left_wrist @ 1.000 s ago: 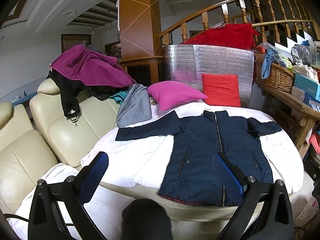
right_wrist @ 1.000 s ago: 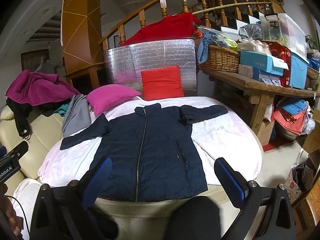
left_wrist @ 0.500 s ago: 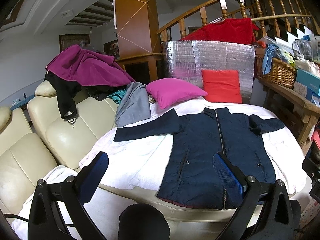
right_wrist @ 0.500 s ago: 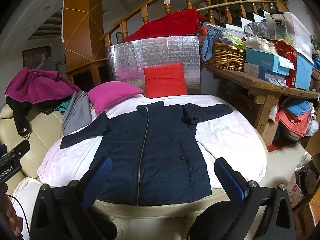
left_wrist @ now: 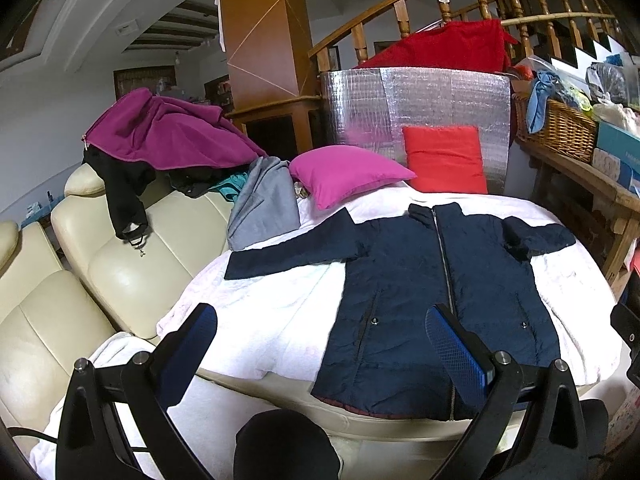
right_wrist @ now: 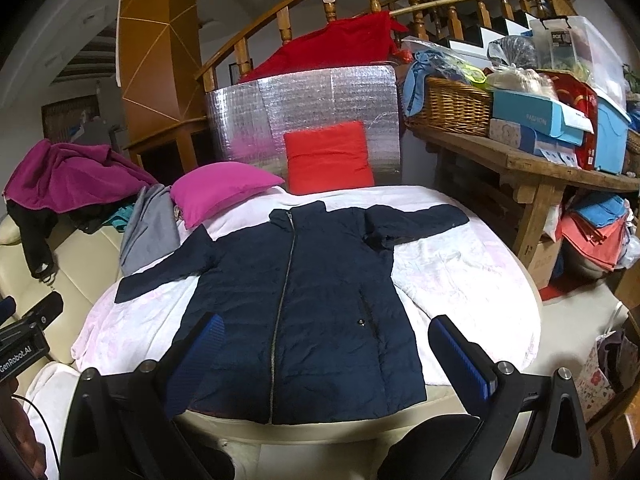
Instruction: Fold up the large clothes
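A long navy padded jacket with a front zip (right_wrist: 296, 304) lies flat, front up and zipped, on the white-covered round table (right_wrist: 472, 272), both sleeves spread outward, hem toward the camera. The left tool (left_wrist: 328, 336) and right tool (right_wrist: 324, 344) each hang above the near edge with blue pads wide apart, holding nothing. Folding seems not yet begun. The next move likely calls for pinching a sleeve cuff and bringing it across the chest.

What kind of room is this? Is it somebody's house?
Most likely a home living room: a cream leather sofa piled with clothes, a wooden staircase railing behind, and a navy jacket spread flat on a white blanket for folding.
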A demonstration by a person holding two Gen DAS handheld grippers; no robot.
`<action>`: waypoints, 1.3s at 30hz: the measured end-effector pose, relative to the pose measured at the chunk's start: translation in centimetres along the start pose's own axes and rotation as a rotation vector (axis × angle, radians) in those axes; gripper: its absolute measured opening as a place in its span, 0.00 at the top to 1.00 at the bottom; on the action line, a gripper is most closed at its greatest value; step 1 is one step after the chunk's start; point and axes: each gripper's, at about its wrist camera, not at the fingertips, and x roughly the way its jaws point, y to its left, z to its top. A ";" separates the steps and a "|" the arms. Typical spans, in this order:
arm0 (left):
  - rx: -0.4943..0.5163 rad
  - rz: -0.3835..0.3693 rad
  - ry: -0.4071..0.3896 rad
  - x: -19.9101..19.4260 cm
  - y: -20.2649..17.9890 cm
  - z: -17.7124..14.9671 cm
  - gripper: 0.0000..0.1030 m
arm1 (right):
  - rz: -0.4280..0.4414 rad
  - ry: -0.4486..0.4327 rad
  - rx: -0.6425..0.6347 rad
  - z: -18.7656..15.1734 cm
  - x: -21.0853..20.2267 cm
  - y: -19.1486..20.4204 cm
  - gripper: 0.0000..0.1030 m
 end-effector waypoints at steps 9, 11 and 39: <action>0.002 0.001 -0.003 0.0 -0.1 0.0 0.00 | 0.003 -0.001 0.008 0.0 0.3 -0.5 0.00; 0.000 0.000 -0.003 0.1 0.0 0.1 0.00 | 0.003 -0.002 0.009 0.0 0.3 -0.6 0.00; 0.027 0.017 0.060 5.2 -1.8 1.2 0.00 | -0.008 0.034 0.028 2.3 5.3 -1.7 0.00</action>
